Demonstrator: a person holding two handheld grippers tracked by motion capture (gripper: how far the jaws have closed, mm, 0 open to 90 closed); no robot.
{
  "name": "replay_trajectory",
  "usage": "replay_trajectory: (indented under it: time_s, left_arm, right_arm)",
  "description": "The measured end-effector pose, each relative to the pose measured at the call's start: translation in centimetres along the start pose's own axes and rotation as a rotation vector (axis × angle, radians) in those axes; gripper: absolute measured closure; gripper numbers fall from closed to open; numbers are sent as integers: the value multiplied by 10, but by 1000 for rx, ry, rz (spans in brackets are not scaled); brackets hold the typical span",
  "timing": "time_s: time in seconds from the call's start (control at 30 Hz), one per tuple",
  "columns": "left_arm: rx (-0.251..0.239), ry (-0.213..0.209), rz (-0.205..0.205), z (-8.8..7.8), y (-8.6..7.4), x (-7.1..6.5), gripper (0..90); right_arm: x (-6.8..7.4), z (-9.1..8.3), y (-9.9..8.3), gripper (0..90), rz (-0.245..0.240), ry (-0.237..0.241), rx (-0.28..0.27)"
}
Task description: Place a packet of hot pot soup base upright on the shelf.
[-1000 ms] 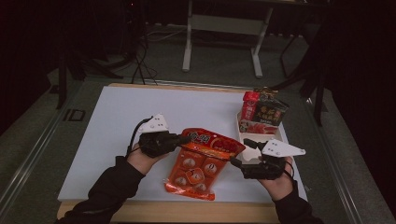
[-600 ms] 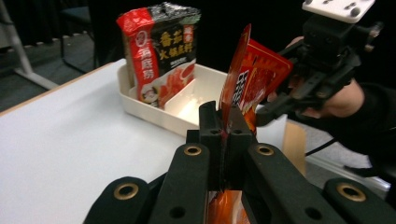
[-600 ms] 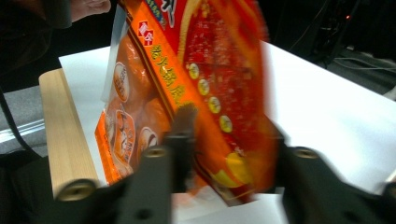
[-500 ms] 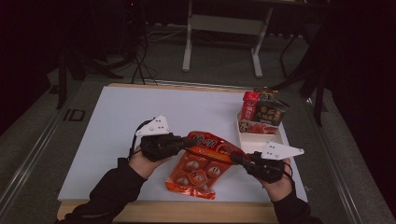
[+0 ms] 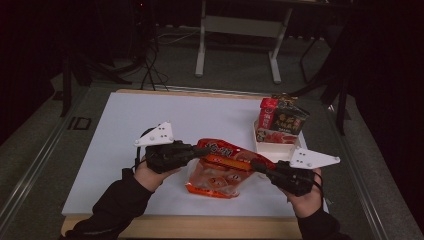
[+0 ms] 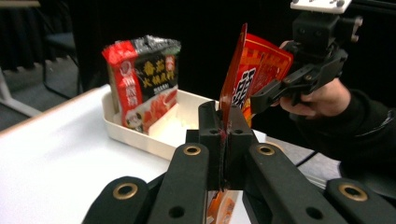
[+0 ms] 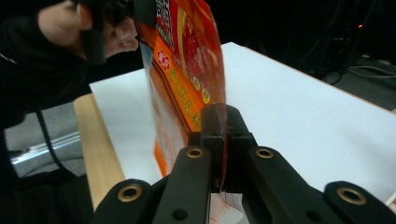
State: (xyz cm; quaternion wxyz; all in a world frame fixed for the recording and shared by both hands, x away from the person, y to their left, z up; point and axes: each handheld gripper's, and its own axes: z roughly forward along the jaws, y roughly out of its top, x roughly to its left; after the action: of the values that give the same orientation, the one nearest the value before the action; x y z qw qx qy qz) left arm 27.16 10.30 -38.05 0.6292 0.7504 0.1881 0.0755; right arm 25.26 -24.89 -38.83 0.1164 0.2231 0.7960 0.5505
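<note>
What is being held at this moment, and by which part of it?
The orange snack bag is held by both grippers: the left gripper is shut on one end of its top edge, the right gripper on the other end.

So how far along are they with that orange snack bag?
One packet already stands in the white tray. In hand: the left tongs and right tongs each pinch a top corner of the orange bag; the right ones have just closed. The bag's top is raised off the table. Probably left: carrying it into the tray.
</note>
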Motion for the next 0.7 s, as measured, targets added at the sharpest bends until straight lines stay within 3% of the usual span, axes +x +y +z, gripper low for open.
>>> replay_trajectory:
  time_s: [0.3,0.47,0.63,0.7]
  left_arm:
    - [-16,-57,-46,-1,-11,7,870]
    - [-20,-71,-49,1,-15,7,830]
    - [-33,-91,-39,2,-13,3,740]
    - [-27,-87,-31,3,-12,1,632]
  right_arm:
    - [1,-2,15,900,-21,-56,10]
    - [2,-5,20,900,-22,-73,-7]
    - [2,-7,28,900,-34,-98,-24]
    - [2,-8,31,900,-36,-103,-30]
